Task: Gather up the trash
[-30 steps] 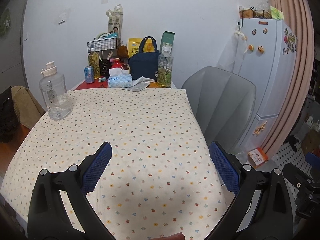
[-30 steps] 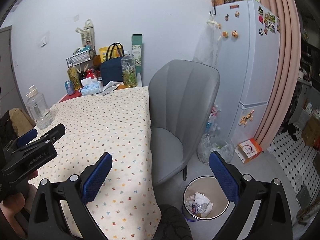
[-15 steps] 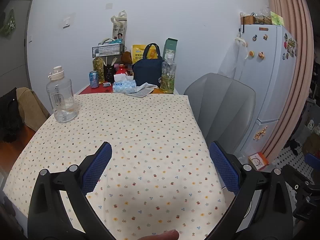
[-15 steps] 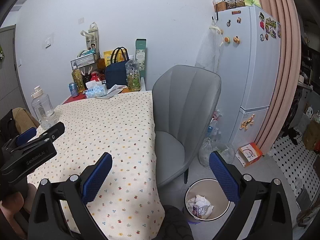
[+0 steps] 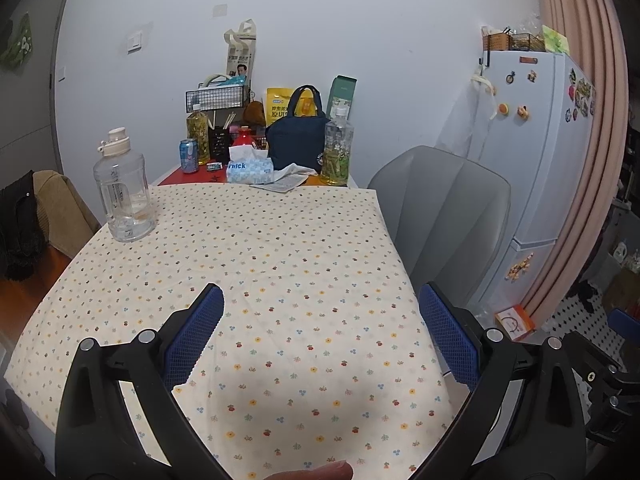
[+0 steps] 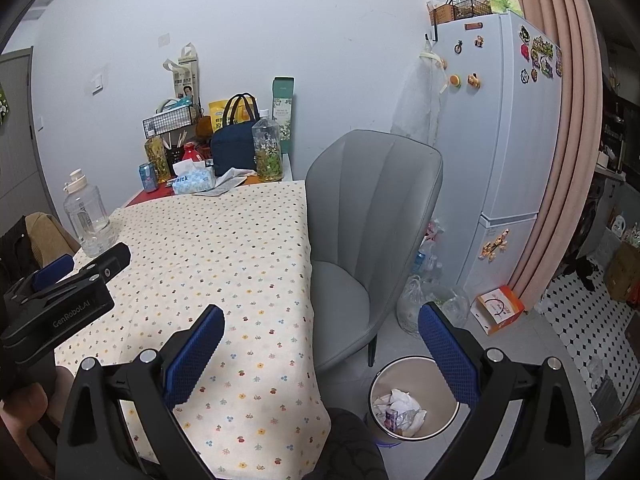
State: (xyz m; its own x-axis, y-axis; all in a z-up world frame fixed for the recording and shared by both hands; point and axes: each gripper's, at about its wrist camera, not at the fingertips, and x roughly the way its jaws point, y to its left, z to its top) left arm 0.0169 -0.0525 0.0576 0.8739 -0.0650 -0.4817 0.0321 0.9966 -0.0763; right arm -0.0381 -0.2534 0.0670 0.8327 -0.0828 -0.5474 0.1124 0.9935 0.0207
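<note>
Fridge: white, two doors, magnets on its front and side, baskets on top; no writing legible.

Tabletop: under a cream cloth with small flower print, running away from you toward the wall.

Chair: grey, at the tabletop's right edge.

Bin: round, on the floor beside the chair, mouth facing up. The trash, crumpled white paper and wrappers, lies inside it in a loose heap with no clear long axis. In the right wrist view it sits low between your right fingers, nearer the right-hand one, not touching either.

Your left gripper: fingers spread wide over the bare cloth, holding nothing. Its side reads "GenRobot.AI" in the right wrist view.

Your right gripper: fingers spread wide, holding nothing.

Water jug: clear, upright, at the tabletop's left edge.

Tissue pack: blue and white, printed "Tnick" or similar; the first letter is hard to tell.

Carton: orange and white, on the floor by the fridge.
</note>
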